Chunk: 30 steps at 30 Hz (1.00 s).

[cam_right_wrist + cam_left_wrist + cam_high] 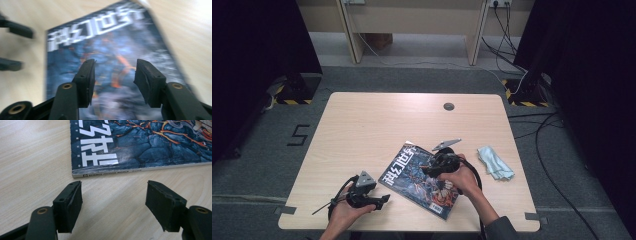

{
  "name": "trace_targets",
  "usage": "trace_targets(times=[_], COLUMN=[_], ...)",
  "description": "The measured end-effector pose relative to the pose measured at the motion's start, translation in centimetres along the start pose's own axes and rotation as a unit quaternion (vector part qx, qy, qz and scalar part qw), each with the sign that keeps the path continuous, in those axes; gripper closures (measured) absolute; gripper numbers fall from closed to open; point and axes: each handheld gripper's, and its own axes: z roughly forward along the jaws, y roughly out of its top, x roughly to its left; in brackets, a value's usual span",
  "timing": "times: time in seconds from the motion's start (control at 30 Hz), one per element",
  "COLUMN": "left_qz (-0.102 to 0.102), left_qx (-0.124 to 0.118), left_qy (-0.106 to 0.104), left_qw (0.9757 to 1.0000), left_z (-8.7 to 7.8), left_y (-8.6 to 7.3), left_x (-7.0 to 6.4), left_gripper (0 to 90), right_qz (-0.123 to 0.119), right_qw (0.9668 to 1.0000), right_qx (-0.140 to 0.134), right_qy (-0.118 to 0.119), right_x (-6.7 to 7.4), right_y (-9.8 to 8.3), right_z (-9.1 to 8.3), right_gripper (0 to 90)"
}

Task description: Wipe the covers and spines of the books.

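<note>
Pale wood worktop (362, 130) with round grommet (449, 106) near far edge. Grey carpet floor (412, 77). Black curtains (257, 45) both sides. Light wooden furniture legs (352, 35) beyond. Black cables (542, 135) trail at right. Yellow-black hazard tape (292, 101) at stand bases.

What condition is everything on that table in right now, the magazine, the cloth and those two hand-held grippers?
Magazine: closed, lying flat, cover up, set askew on the table.
Cloth: crumpled, lying to the magazine's right, untouched.
Left gripper: open, empty, low over the table just short of the magazine's edge.
Right gripper: open, nothing between its jaws, over the magazine's cover.
</note>
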Motion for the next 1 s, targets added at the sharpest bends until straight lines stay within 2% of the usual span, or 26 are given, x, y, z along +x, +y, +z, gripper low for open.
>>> trace_targets(times=[0.03,0.13,0.27,0.3,0.4,0.6,0.83,1.0], left_qz=[-0.001,-0.001,-0.005,-0.002,0.002,0.005,0.006,0.008], left_qx=[0.000,-0.002,-0.004,-0.005,-0.010,-0.013,-0.016,-0.014], left_qy=[-0.001,-0.003,-0.004,-0.008,-0.011,-0.022,-0.032,-0.040], left_qw=[1.0000,1.0000,1.0000,1.0000,0.9999,0.9997,0.9994,0.9991], left_z=[0.1,0.2,0.4,0.5,0.6,0.8,1.1,1.7], left_y=[0.0,0.0,0.1,0.1,0.2,0.2,0.4,0.8], left_x=[0.0,0.0,-0.1,-0.2,-0.5,-0.8,-1.2,-1.6], left_gripper=[29.0,29.0,29.0,29.0,29.0,29.0,29.0,29.0], right_qz=[0.000,0.007,0.016,0.021,0.011,0.024,0.012,0.013], right_qw=[0.9998,0.9990,0.9976,0.9974,0.9960,0.9956,0.9964,0.9967], right_qx=[-0.009,-0.022,-0.048,-0.036,-0.029,-0.016,0.008,0.019], right_qy=[-0.017,-0.037,-0.046,-0.058,-0.083,-0.089,-0.083,-0.078], right_x=[-1.0,-2.1,-2.9,-3.7,-4.3,-5.3,-5.2,-5.2], right_y=[-0.4,-0.9,-1.5,-2.1,-2.5,-2.9,-3.0,-3.3], right_z=[-0.5,-1.0,-1.6,-1.5,-1.6,-1.4,-0.8,-0.5], right_gripper=[46.7,42.8,41.2,40.8,39.8,37.5,35.5,35.5])
